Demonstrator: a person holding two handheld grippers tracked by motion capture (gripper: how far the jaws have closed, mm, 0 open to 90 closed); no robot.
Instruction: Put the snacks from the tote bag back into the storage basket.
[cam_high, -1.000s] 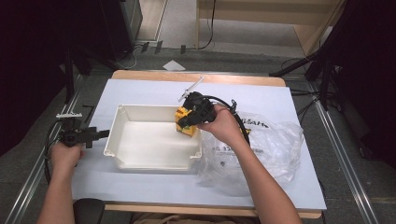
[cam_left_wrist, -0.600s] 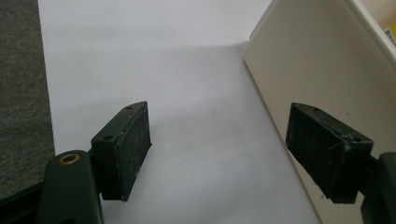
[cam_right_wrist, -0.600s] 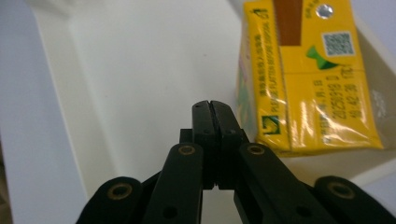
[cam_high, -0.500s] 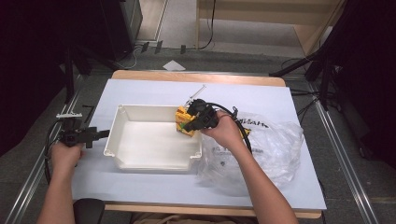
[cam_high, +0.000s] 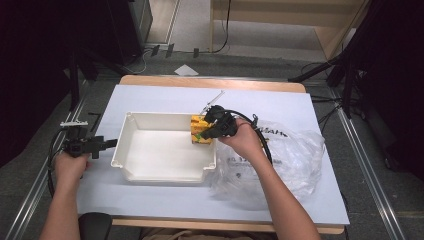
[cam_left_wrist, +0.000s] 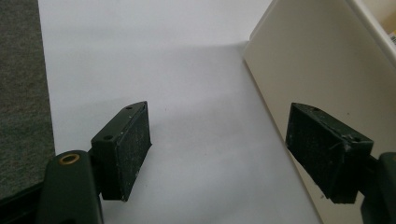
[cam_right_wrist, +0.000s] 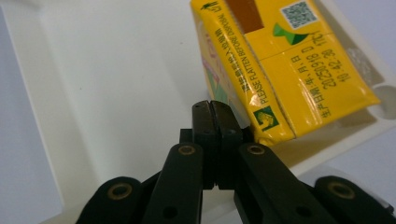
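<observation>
High view: shallow white rectangular plastic tray (cam_high: 150, 165) on white-covered table (cam_high: 300, 105). Yellow drink carton (cam_high: 199, 131) inside tray at its far right corner, tilted against wall. Right gripper (cam_high: 204, 134) at that corner, jaws clenched together beside carton; whether thin wrap is pinched between them, cannot tell. Left gripper (cam_high: 111, 143) just left of tray, jaws released, wide apart, nothing between. Crumpled clear plastic bag (cam_high: 290, 155) right of tray, touching it.

Clear plastic bag (cam_high: 285, 155) crumpled on white table cover (cam_high: 150, 200), touching tray's right side, perhaps.
</observation>
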